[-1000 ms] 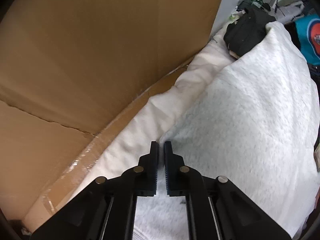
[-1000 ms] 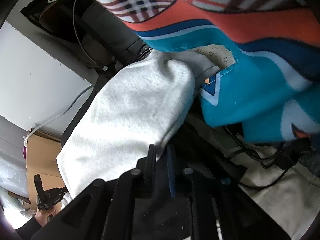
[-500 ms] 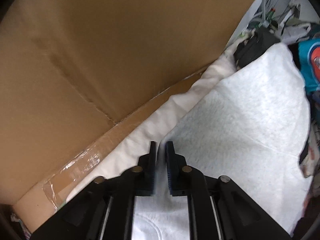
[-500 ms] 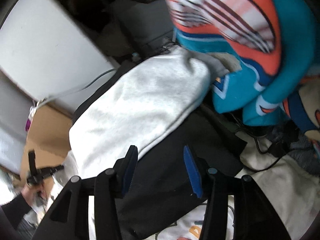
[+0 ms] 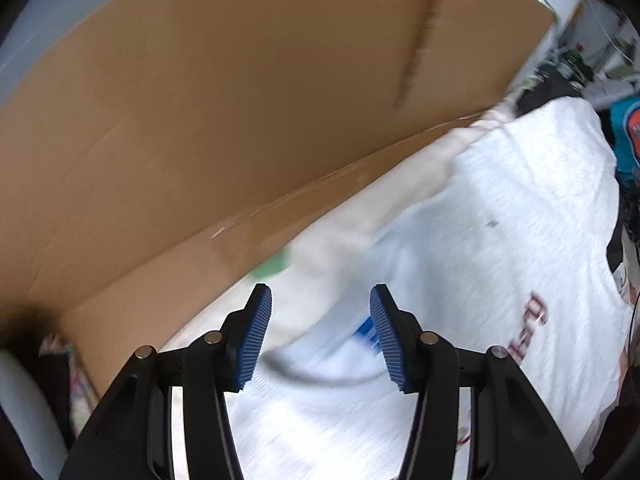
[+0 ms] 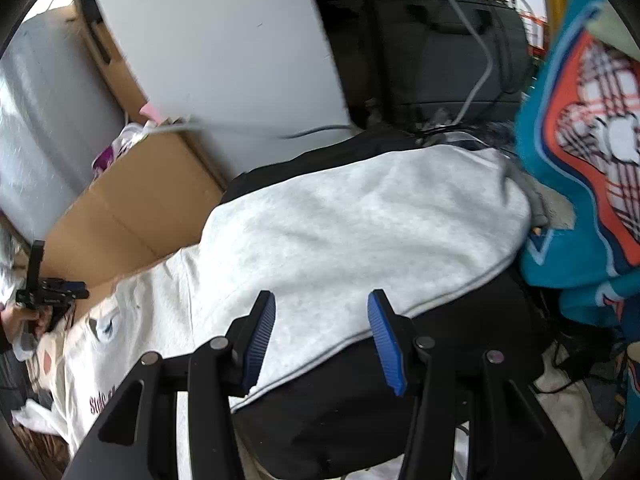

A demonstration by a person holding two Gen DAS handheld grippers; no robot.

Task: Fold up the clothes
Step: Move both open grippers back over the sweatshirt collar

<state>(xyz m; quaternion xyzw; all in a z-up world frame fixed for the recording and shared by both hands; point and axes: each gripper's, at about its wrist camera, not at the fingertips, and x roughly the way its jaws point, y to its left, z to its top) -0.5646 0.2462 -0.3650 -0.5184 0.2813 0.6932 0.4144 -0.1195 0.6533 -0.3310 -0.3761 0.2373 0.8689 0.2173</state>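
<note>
A light grey sweatshirt (image 5: 500, 248) with dark red lettering lies spread over a pile; in the right wrist view (image 6: 360, 232) it drapes over a black garment (image 6: 360, 412). My left gripper (image 5: 320, 332) is open and empty, held just above the sweatshirt's collar end. My right gripper (image 6: 322, 340) is open and empty, above the sweatshirt's hem and the black garment. The left gripper also shows far left in the right wrist view (image 6: 52, 292), held by a hand.
A big cardboard box wall (image 5: 240, 120) stands close on the left. A cream cloth (image 5: 340, 240) lies along it. A teal and orange patterned garment (image 6: 580, 160) hangs at the right. Cables (image 6: 472, 92) and dark furniture sit behind.
Both grippers have opened and let go of the sweatshirt. Both have pulled back from it, and the sweatshirt now lies flat on the pile.
</note>
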